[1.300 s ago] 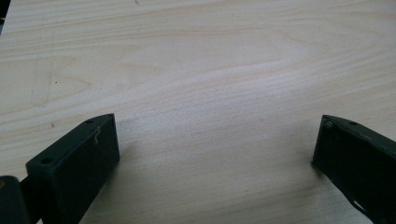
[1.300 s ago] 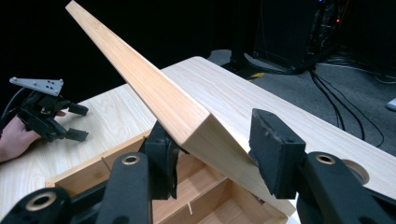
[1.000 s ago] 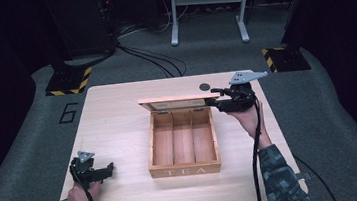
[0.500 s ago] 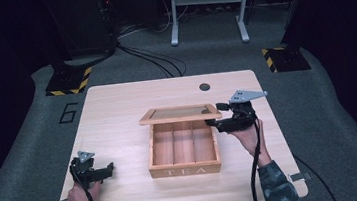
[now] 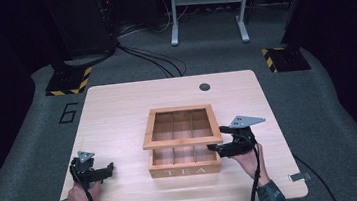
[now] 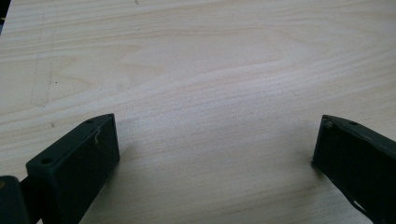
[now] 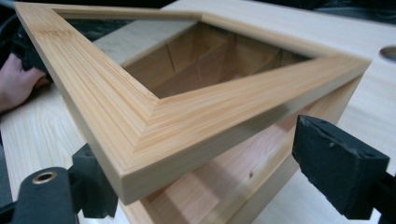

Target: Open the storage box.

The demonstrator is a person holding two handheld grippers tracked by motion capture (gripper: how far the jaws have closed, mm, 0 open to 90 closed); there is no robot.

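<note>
High view: table (image 5: 117, 112) carries the wooden tea box (image 5: 185, 162), its framed lid (image 5: 181, 126) partly raised, tilted over the compartments. Right gripper (image 5: 217, 148) sits at the lid's near right corner, jaws apart, lid edge between them, contact unclear. Left gripper (image 5: 109, 169) rests well left of the box, jaws apart over bare wood.

black two-jaw grippers (image 5: 220, 149), grey triangular plate on right one, black trailing cables, camouflage sleeve (image 5: 270, 196).

Left gripper (image 5: 104, 169) low, jaws apart; right gripper (image 5: 212, 148) jaws apart.
</note>
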